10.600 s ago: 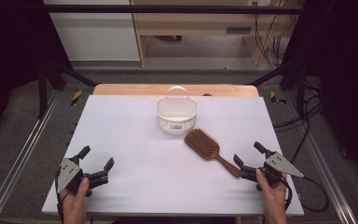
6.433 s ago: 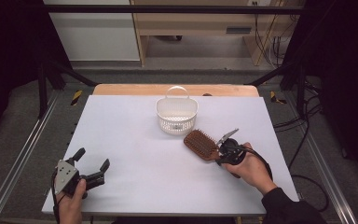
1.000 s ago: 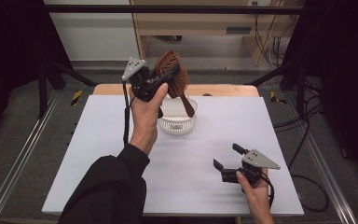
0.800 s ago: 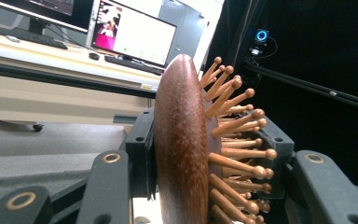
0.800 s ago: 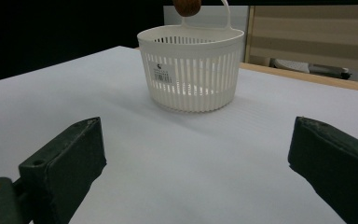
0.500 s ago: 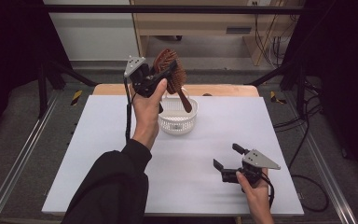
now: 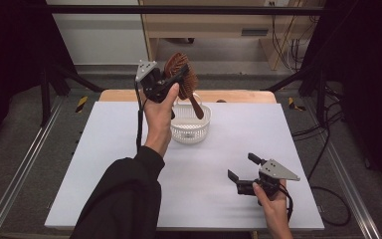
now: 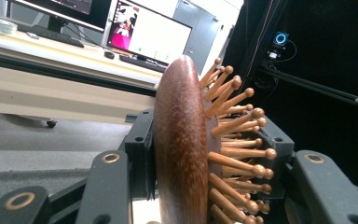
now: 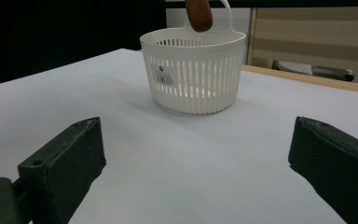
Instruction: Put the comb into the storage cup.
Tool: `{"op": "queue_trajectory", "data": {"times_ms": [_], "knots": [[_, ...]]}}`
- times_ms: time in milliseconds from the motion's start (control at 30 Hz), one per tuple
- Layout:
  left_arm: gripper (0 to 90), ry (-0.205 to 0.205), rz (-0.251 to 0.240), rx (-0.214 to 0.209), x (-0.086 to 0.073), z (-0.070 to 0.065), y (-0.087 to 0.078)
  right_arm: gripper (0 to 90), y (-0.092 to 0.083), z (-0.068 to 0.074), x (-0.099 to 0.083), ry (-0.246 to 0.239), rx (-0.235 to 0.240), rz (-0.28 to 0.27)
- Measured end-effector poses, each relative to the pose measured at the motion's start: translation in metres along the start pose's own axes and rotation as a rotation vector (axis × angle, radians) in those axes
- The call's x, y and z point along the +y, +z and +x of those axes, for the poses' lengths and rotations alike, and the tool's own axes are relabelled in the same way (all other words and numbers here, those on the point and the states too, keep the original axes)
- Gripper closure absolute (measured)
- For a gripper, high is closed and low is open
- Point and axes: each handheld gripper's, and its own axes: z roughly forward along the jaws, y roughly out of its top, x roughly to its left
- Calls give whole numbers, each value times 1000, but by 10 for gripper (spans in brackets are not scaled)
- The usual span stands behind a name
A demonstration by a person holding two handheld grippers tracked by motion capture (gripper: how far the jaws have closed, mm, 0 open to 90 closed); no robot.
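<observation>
My left gripper [image 7: 171, 82] is held high over the back of the table, shut on the head of a brown wooden hairbrush [image 7: 183, 79]. Its handle slants down toward the white slatted basket [image 7: 191, 130] just below. In the left gripper view the hairbrush [image 8: 186, 154] stands edge-on between the jaws, bristles to the right. My right gripper [image 7: 242, 172] rests near the table's front right, open, nothing between its fingers. In the right gripper view the basket [image 9: 193, 74] stands ahead, with the brush handle tip [image 9: 198, 14] hanging over its rim.
The white table top [image 7: 104, 164] lies bare around the basket. A wooden strip [image 7: 238, 95] runs along the far edge. Metal rails [image 7: 20, 169] flank the table, and cables [image 7: 328, 149] trail on the floor at the right.
My left hand has carried the hairbrush slightly down and toward the basket, so the handle tip now hangs lower over it. The right gripper has stayed where it was.
</observation>
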Motion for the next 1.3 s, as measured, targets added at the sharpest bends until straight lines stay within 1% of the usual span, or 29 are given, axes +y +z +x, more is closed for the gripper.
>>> {"op": "queue_trajectory", "data": {"times_ms": [300,433,533,633,733,833,900,933,967,1000,1033,1067,1100,1167,1200,1267,1300], "knots": [[503,2,-4,2,-2,3,4,42,0,0,0,4,4,-5],[503,-8,-13,8,-2,5,4,42,0,-1,0,5,6,-8],[503,-7,-17,11,-2,7,3,42,0,-1,0,8,8,-12],[503,-14,-14,25,-2,9,4,42,0,-1,0,17,11,-11],[503,-4,-10,37,-1,13,5,43,1,-1,-1,25,15,-14],[503,-18,-8,50,0,18,6,44,0,-2,0,39,19,-29],[503,-15,-4,59,0,20,6,48,-1,-3,1,43,18,-41],[503,-24,-1,66,1,21,5,48,-1,-4,1,48,17,-47],[503,-35,1,67,2,21,5,53,0,-5,1,60,16,-54],[503,-39,-1,65,3,22,4,53,0,-5,1,60,16,-54],[503,-27,-13,62,4,21,2,58,0,-5,1,57,14,-55],[503,-22,-7,65,4,21,3,54,0,-6,2,48,9,-54],[503,-27,-1,74,4,21,3,54,-1,-6,1,51,7,-53],[503,-36,-9,64,1,20,3,57,0,-7,1,53,1,-50],[503,-32,-7,58,-1,19,4,57,0,-6,1,38,-6,-51],[503,-15,4,59,-6,18,6,55,-1,-6,1,34,-8,-51],[503,-14,8,60,-8,18,7,55,-1,-5,1,36,-8,-54]]}}
